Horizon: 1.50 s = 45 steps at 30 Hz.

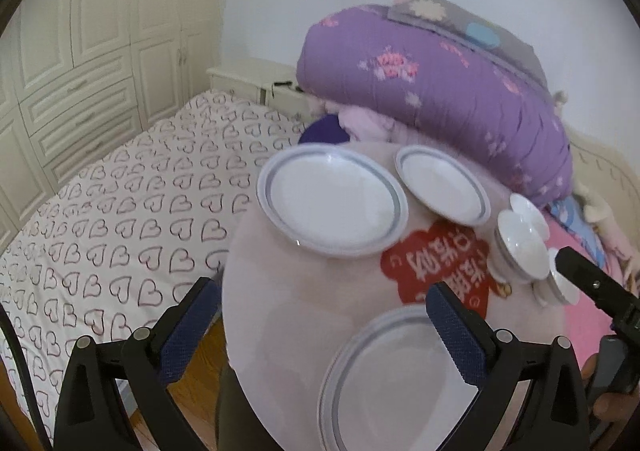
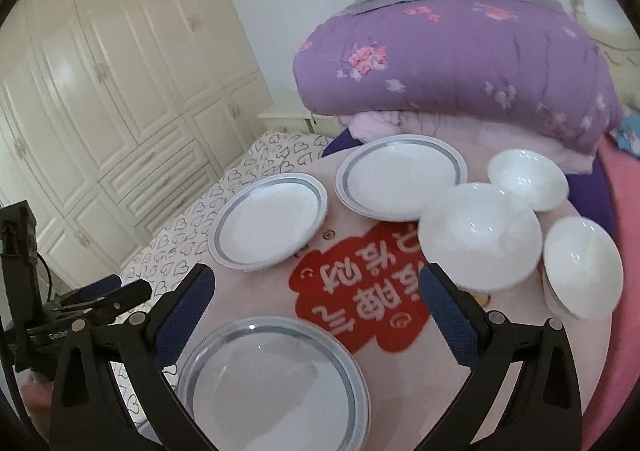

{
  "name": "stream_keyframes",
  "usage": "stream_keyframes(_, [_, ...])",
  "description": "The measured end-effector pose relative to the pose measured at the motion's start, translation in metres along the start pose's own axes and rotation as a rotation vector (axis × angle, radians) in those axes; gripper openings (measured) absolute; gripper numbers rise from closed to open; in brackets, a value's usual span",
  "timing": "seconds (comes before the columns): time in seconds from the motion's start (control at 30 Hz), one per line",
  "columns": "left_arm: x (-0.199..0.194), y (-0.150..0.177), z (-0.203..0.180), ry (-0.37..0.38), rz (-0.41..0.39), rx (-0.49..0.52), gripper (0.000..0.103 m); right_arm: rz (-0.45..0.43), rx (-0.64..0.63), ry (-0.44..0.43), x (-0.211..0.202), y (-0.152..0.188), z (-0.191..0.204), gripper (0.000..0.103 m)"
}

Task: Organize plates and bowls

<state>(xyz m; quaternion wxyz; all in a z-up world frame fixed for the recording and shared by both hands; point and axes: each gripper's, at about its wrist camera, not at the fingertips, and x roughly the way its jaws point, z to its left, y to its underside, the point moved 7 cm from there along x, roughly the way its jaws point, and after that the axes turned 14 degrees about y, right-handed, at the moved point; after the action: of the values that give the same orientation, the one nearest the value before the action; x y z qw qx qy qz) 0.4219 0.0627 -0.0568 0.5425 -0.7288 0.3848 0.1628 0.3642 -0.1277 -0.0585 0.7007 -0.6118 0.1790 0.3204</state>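
Your left gripper (image 1: 320,315) and right gripper (image 2: 316,299) both hang with fingers spread wide, holding nothing, above the round pale-pink table (image 2: 400,383). Three white grey-rimmed plates (image 2: 272,227) lie apart at six, ten and twelve o'clock around the red label (image 2: 360,291). Three white porcelain bowls (image 2: 480,235) crowd together at two o'clock.

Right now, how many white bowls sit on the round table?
3: a large plain white bowl in the middle, one behind it, one at the right edge. None seems hidden.
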Motion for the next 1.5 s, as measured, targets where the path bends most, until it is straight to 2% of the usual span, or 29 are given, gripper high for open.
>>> stream_keyframes(0.17, [0.004, -0.013, 0.009, -0.008, -0.004, -0.010, 0.102, 0.043, -0.033, -0.003, 0.023, -0.013, 0.010, 0.103])
stream_keyframes(0.43, [0.032, -0.046, 0.039, -0.032, 0.010, -0.045, 0.102, 0.089, -0.031, 0.004, 0.060, -0.034, 0.014, 0.103])
stream_keyframes(0.63, [0.069, -0.068, 0.062, -0.036, 0.036, -0.078, 0.102, 0.156, -0.021, -0.007, 0.091, -0.040, 0.021, 0.103])
stream_keyframes(1.0, [0.155, -0.119, 0.122, -0.009, 0.121, -0.155, 0.102, 0.324, 0.013, -0.059, 0.155, -0.027, 0.039, 0.103])
stream_keyframes(1.2, [0.197, -0.131, 0.143, 0.001, 0.166, -0.157, 0.101, 0.389, 0.056, -0.056, 0.183, -0.020, 0.036, 0.092])
stream_keyframes(1.3, [0.222, -0.136, 0.152, 0.008, 0.201, -0.161, 0.093, 0.418, 0.073, -0.058, 0.196, -0.014, 0.034, 0.084])
stream_keyframes(1.5, [0.256, -0.141, 0.164, 0.028, 0.250, -0.163, 0.077, 0.448, 0.088, -0.052, 0.215, -0.014, 0.033, 0.079])
